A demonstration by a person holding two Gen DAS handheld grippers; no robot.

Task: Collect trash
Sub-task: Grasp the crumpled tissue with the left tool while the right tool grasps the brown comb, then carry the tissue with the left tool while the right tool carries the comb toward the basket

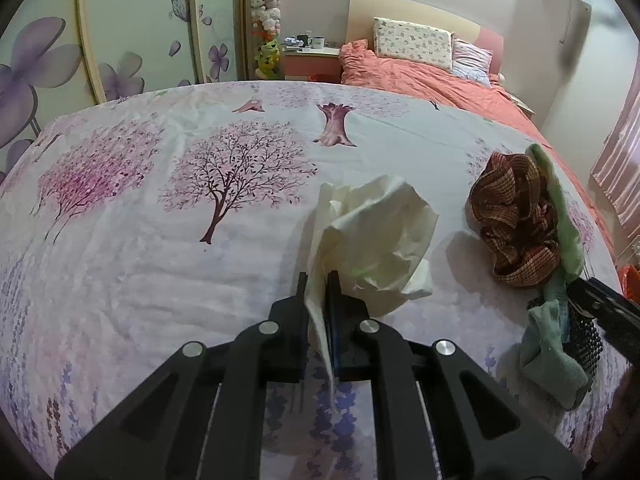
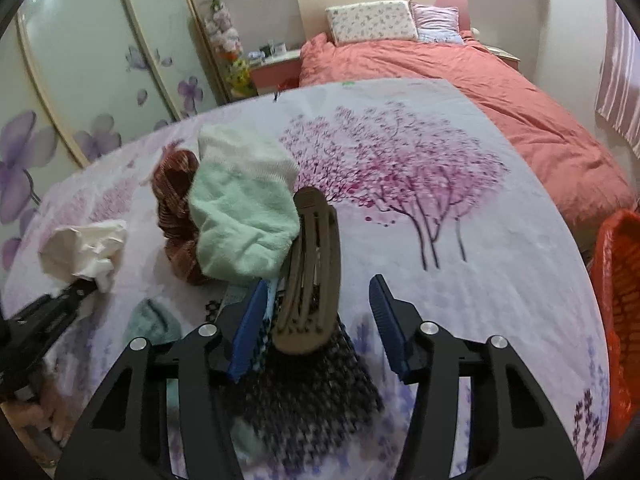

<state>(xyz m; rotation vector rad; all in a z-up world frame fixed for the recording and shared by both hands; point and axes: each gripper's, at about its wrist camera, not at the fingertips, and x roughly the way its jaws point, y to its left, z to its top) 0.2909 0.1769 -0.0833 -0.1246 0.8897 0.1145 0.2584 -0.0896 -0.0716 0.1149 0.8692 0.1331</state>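
Note:
My left gripper (image 1: 318,282) is shut on a crumpled white tissue (image 1: 376,236), which it holds just above the tree-print bedsheet (image 1: 160,240). The tissue also shows at the left of the right wrist view (image 2: 84,248). My right gripper (image 2: 320,296) is open, its blue pads either side of a brown hair clip (image 2: 312,268) that lies on a black-and-white patterned cloth (image 2: 312,392). A mint-green sock (image 2: 244,216) and a brown striped scrunchie (image 2: 176,208) lie just beyond it.
An orange mesh basket (image 2: 616,304) stands at the right edge of the bed. A coral duvet (image 2: 500,92) and pillows lie farther back. A floral wardrobe (image 1: 120,40) lines the left wall, and a nightstand (image 1: 312,60) with cups stands beside the bed.

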